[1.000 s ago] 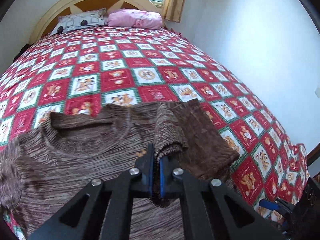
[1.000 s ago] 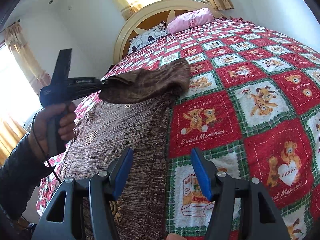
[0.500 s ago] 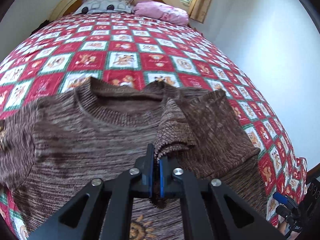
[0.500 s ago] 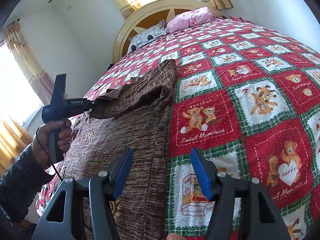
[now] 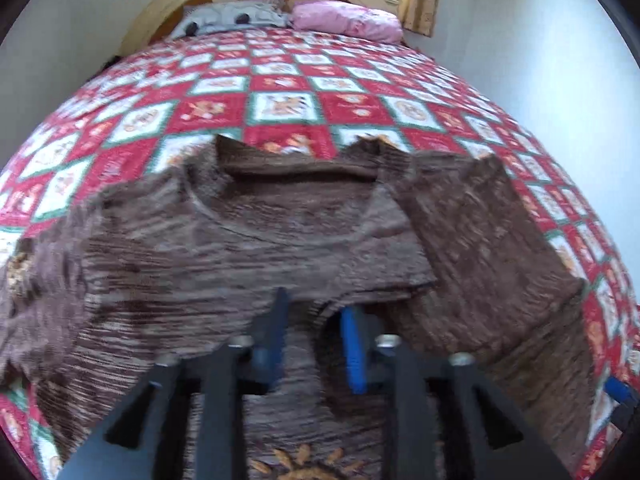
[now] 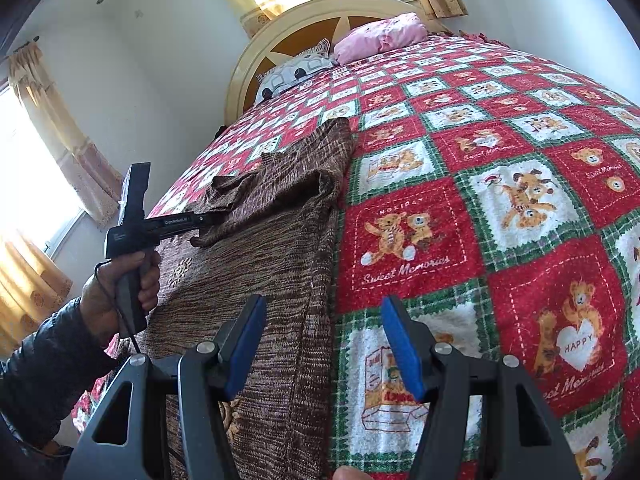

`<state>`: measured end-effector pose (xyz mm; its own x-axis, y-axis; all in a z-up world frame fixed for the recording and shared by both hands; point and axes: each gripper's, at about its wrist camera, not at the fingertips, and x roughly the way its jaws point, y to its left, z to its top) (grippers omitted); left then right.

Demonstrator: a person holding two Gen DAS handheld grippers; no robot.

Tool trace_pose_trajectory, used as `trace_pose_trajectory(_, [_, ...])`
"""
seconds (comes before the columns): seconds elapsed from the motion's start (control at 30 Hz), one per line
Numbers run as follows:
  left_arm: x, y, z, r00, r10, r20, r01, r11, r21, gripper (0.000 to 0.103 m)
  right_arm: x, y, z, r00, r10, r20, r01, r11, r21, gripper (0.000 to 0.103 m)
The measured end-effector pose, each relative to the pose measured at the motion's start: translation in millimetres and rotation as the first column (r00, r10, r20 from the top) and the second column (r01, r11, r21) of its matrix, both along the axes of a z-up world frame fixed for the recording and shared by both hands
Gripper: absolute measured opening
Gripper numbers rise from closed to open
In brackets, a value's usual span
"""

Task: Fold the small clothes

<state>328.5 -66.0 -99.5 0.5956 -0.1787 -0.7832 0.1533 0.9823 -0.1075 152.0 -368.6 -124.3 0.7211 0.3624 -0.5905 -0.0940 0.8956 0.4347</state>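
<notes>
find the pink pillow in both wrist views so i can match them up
Left wrist view: the pink pillow lies at the top, right of centre, against the headboard.
Right wrist view: the pink pillow lies at the top, just right of centre.
Shared landmark: the grey patterned pillow lies just to its left in both.

- We're in a home bedroom
- bed (image 6: 500,152) with teddy-bear quilt, curved wooden headboard (image 6: 304,28)
- two pillows (image 5: 344,20)
- curtained windows (image 6: 60,148), plain white walls
</notes>
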Motion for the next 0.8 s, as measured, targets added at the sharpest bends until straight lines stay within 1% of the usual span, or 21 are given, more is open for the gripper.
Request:
trace_pose_trajectory(0.07, [4, 11, 2, 0.997, 0.071, 0.025, -0.072, 0.996, 0.045, 0.054, 0, 0, 0, 1.0, 0.001, 0.0, -0.001, 1.0, 0.0, 0.061])
trace_pose_trajectory(0.1, [5, 15, 1, 0.995, 0.1, 0.024, -0.101, 0.993, 0.067, 0.054, 0, 0, 0, 1.0, 0.001, 0.0, -0.001, 1.0, 0.0, 0.061])
trace_pose_trajectory(0.13, [8, 22, -1, 0.989, 0.15, 0.017, -0.151, 0.983, 0.109, 0.054, 0, 0, 0, 1.0, 0.0, 0.0, 0.0, 1.0, 0.0, 0.061])
trace_pose_trajectory(0.17, [13, 33, -3, 0.977, 0.215, 0.005, -0.214, 0.967, 0.14, 0.053, 0, 1, 0, 1.0, 0.001, -0.001, -0.001, 1.0, 0.0, 0.061])
trace_pose_trajectory(0.2, [14, 41, -5, 0.97, 0.244, -0.009, -0.241, 0.962, 0.129, 0.053, 0, 1, 0, 1.0, 0.001, -0.001, -0.001, 1.0, -0.001, 0.061])
trace_pose_trajectory(0.23, [14, 45, -5, 0.968, 0.25, -0.015, -0.247, 0.963, 0.111, 0.053, 0, 0, 0, 1.0, 0.001, 0.0, -0.001, 1.0, -0.001, 0.061])
trace_pose_trajectory(0.27, [12, 49, -5, 0.969, 0.245, -0.017, -0.242, 0.966, 0.087, 0.053, 0, 0, 0, 1.0, 0.001, 0.0, -0.001, 1.0, 0.0, 0.061])
trace_pose_trajectory(0.37, [0, 43, 1, 0.978, 0.206, 0.009, -0.206, 0.975, 0.079, 0.053, 0, 1, -1, 1.0, 0.002, -0.002, -0.002, 1.0, -0.001, 0.061])
trace_pose_trajectory(0.43, [-10, 32, 7, 0.987, 0.156, 0.038, -0.159, 0.984, 0.08, 0.054, 0, 2, -2, 1.0, 0.005, -0.005, -0.005, 1.0, -0.003, 0.061])
trace_pose_trajectory(0.5, [-19, 12, 11, 0.992, 0.096, 0.077, -0.105, 0.986, 0.127, 0.066, 1, 2, -3, 1.0, 0.007, -0.007, -0.007, 1.0, -0.004, 0.061])
trace_pose_trajectory(0.53, [-24, 1, 9, 0.993, 0.06, 0.097, -0.077, 0.982, 0.174, 0.068, 1, 2, -3, 1.0, 0.006, -0.008, -0.006, 1.0, -0.004, 0.061])
trace_pose_trajectory(0.57, [-26, -5, 8, 0.994, 0.042, 0.099, -0.062, 0.978, 0.201, 0.071, 1, 2, -3, 1.0, 0.005, -0.009, -0.005, 1.0, -0.004, 0.061])
trace_pose_trajectory(0.63, [-24, -12, -2, 0.997, 0.021, 0.07, -0.037, 0.968, 0.249, 0.072, 0, 1, -3, 1.0, -0.003, -0.006, 0.003, 1.0, -0.007, 0.061])
trace_pose_trajectory(0.67, [-22, -12, -9, 0.999, 0.02, 0.05, -0.032, 0.965, 0.26, 0.073, -1, 0, -2, 1.0, -0.016, -0.004, 0.015, 1.0, -0.014, 0.061])
trace_pose_trajectory(0.7, [-21, -7, -9, 0.998, 0.022, 0.053, -0.034, 0.971, 0.236, 0.074, -3, -1, -1, 1.0, -0.027, -0.004, 0.027, 0.999, -0.023, 0.061])
trace_pose_trajectory(0.73, [-21, -5, -8, 0.998, 0.025, 0.051, -0.036, 0.973, 0.228, 0.076, -4, -1, 1, 0.999, -0.037, -0.008, 0.037, 0.999, -0.039, 0.061])
trace_pose_trajectory(0.8, [-21, -1, -8, 0.999, 0.001, 0.051, -0.015, 0.966, 0.257, 0.08, -7, 2, 4, 0.999, -0.036, -0.025, 0.034, 0.997, -0.076, 0.061])
